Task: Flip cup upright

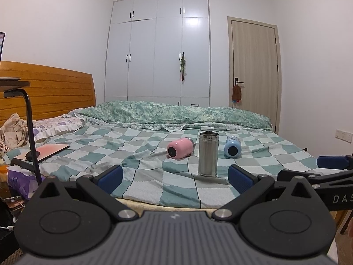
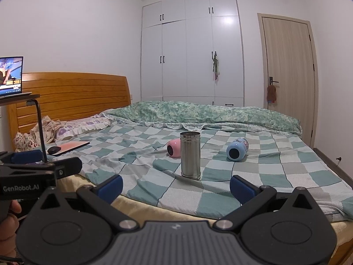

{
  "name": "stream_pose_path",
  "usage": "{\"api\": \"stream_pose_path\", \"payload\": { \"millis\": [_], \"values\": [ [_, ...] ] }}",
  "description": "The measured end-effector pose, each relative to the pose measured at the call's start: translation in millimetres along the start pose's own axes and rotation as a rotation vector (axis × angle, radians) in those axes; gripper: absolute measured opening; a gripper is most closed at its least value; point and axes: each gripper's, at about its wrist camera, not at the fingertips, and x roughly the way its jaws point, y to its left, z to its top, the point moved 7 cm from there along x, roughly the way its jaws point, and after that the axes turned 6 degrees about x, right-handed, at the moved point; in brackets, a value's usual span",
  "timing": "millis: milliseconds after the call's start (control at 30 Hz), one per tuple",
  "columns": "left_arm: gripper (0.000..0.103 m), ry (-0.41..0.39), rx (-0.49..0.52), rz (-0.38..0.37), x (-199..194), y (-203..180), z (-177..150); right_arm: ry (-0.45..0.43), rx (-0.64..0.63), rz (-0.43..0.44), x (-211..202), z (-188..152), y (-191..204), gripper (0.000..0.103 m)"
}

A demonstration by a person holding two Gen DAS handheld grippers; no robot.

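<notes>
Here, seen from beside the bed, both tools hung just off its near edge with nothing between their blue pads. The left tool [image 1: 175, 177] had its fingers spread wide apart, and so did the right tool [image 2: 176, 187]; neither touched any cup. Each pointed toward the middle of the bed [image 1: 141, 185], which suggested an approach not yet committed to one target.

Three cups sat on the checked bedspread. A steel cup [image 1: 208, 154] already stood upright, mouth up, nearest the tools. Behind it to the left lay a pink cup [image 1: 179, 148] on its side, its base turned toward the viewer; in the right view the steel cup partly hid it. Well apart to the right lay a blue cup [image 1: 232, 147], also on its side with its base facing forward. These two appeared to be the ones left to set upright, the pink for the left tool and the blue for the right, judging by position alone.

The soft, wrinkled cover probably let a round cup roll or a stood one tip, so a firm grip across the body seemed called for.

Beyond lay a rolled green quilt [image 1: 176, 114], a wooden headboard [image 1: 55, 88], a white wardrobe [image 1: 158, 50] and a closed door [image 1: 253, 66]. A laptop [image 2: 11, 76] glowed on a side table [image 2: 19, 98] at the left.
</notes>
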Motion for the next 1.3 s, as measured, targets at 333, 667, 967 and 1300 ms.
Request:
{"api": "stream_pose_path", "payload": {
  "millis": [333, 667, 967, 1300],
  "values": [
    [0.103, 0.0, -0.002, 0.007, -0.1, -2.7, 1.2, 0.001, -0.003, -0.002, -0.3, 1.1, -0.2, 0.103],
    [0.103, 0.004, -0.003, 0.006, 0.5, -4.9, 1.2, 0.003, -0.002, -0.002, 0.1, 1.4, -0.2, 0.103],
    [0.103, 0.015, -0.01, 0.003, 2.1, -5.2, -1.0, 0.011, -0.001, 0.0, 0.3, -1.2, 0.1, 0.103],
    [0.103, 0.024, -0.017, -0.005, 2.5, -4.4, -0.4, 0.016, -0.001, 0.0, 1.1, -2.4, 0.2, 0.103]
  ]
}}
